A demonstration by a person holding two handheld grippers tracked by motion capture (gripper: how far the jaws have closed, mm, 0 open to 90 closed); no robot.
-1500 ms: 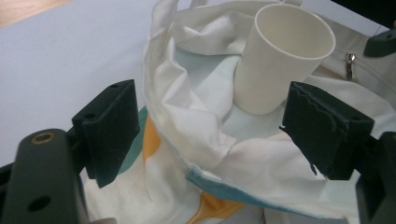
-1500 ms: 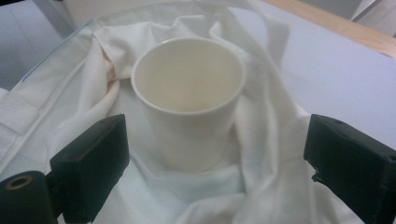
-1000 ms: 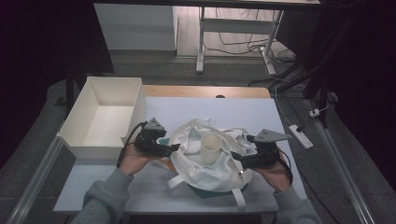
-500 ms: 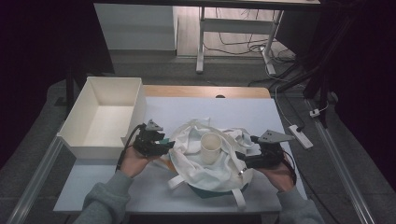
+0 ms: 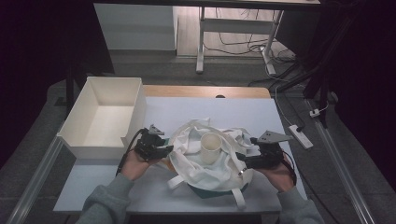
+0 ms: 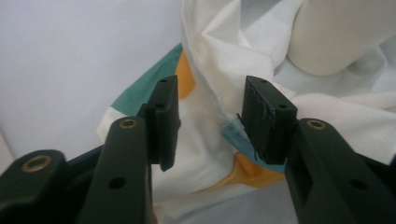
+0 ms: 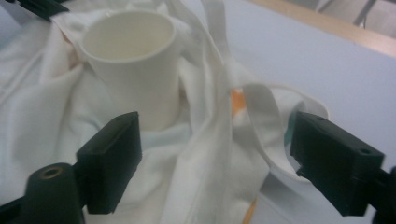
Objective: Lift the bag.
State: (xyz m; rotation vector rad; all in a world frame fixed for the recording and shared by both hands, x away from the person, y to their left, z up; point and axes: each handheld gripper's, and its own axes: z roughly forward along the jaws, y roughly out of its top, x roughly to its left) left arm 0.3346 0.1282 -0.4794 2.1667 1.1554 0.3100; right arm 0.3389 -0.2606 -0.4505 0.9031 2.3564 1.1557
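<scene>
White table (image 5: 187,112): my left gripper (image 6: 212,116) half-closed, just closing around bag (image 5: 205,163) hem, maybe untouched; right gripper (image 7: 215,158) wide, empty. Pinch fabric at cup's (image 5: 211,147) nine o'clock, squarely.

Left hand-held gripper (image 5: 163,150), jaws just closing, straddles the white cloth's (image 5: 205,163) left edge; right hand-held gripper (image 5: 242,161) gapes opposite.

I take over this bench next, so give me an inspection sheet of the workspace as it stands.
Surface: pale table, wooden strip along its far edge.
Job's things: white bag crumpled mid-table, paper cup upright on it.
Clutter: empty white box at the left.
Grippers: left tool has just been closing, a bag fold between its jaws, not yet pinched; right tool open astride fabric and strap.
Cables: power strip and cords on the floor.
Surroundings: dark room, desk legs beyond.
</scene>
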